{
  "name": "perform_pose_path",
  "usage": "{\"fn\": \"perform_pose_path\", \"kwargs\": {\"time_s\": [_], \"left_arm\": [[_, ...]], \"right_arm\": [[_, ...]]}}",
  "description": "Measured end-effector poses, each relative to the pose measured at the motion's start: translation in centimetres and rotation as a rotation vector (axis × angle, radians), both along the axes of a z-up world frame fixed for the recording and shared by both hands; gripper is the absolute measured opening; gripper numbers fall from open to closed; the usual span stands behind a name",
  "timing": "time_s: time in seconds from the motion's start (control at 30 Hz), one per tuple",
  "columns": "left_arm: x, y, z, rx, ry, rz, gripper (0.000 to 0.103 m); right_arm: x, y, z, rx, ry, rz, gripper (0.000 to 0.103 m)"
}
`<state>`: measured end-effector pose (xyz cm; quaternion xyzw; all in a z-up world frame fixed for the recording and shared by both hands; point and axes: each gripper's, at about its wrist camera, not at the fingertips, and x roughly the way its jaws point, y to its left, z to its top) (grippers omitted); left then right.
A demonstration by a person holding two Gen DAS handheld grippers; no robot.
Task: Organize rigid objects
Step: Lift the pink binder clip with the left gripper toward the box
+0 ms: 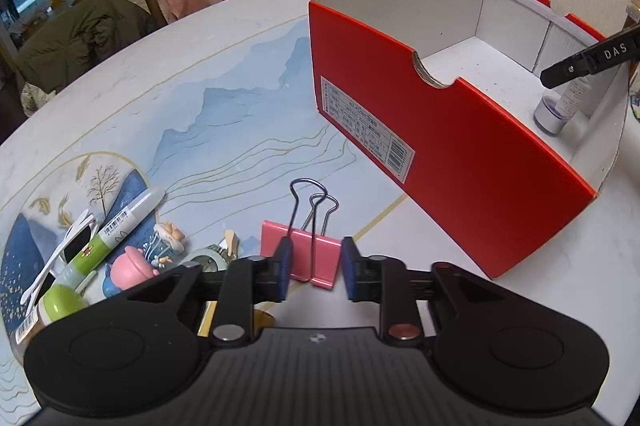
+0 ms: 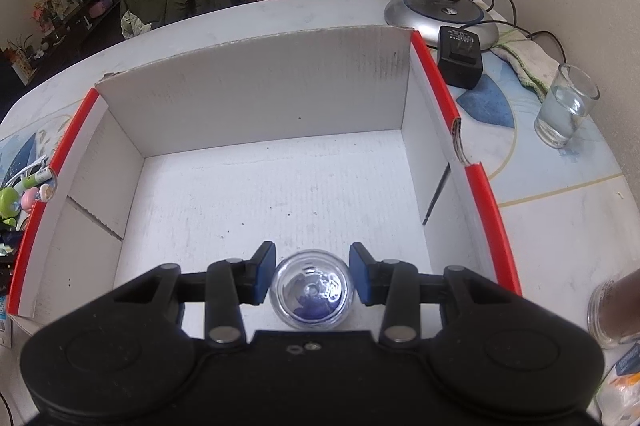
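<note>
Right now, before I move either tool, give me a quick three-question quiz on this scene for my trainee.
1. True or false: the pink binder clip is outside the red box.
2. What sits between the right tool's fingers? A) a marker B) a small clear-capped bottle C) sunglasses
3. Short answer: which tool has its fingers on either side of the binder clip?

Key: 1 true; 2 B; 3 the left tool.
</note>
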<state>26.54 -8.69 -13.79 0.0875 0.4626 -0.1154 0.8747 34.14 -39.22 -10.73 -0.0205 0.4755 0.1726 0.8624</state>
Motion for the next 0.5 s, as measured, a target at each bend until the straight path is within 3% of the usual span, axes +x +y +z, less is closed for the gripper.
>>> {"fn": "perform_pose_path", "kwargs": {"time_s": [0.03, 0.07, 0.1, 0.4, 0.43, 0.5], "left_arm": [[0.2, 0.1, 0.0, 0.002, 0.003, -0.007, 0.039], [0.3, 0.2, 0.0, 0.009, 0.004, -0.019, 0.058], [0.4, 0.3, 0.0, 0.015, 0.000, -0.038, 0.069], [2.4, 1.1, -1.7, -0.019, 0.043, -0.140, 0.068], [2.4, 1.2, -1.7, -0.018, 0.043, -0.149, 0.066], [2.4, 1.4, -1.9, -0.024, 0.042, -0.157, 0.050]], "right_arm": [[-0.1, 0.0, 0.0, 0.004, 0.004, 0.001, 0.039], [-0.1, -0.1, 0.2, 0.006, 0.004, 0.002, 0.039], [-0.2, -0.2, 0.4, 0.012, -0.001, 0.000, 0.039], [-0.5, -0.3, 2.2, 0.035, -0.017, -0.036, 0.039], [-0.5, -0.3, 2.2, 0.034, -0.015, -0.040, 0.039], [-0.5, -0.2, 2.2, 0.030, -0.013, -0.048, 0.039]]}}
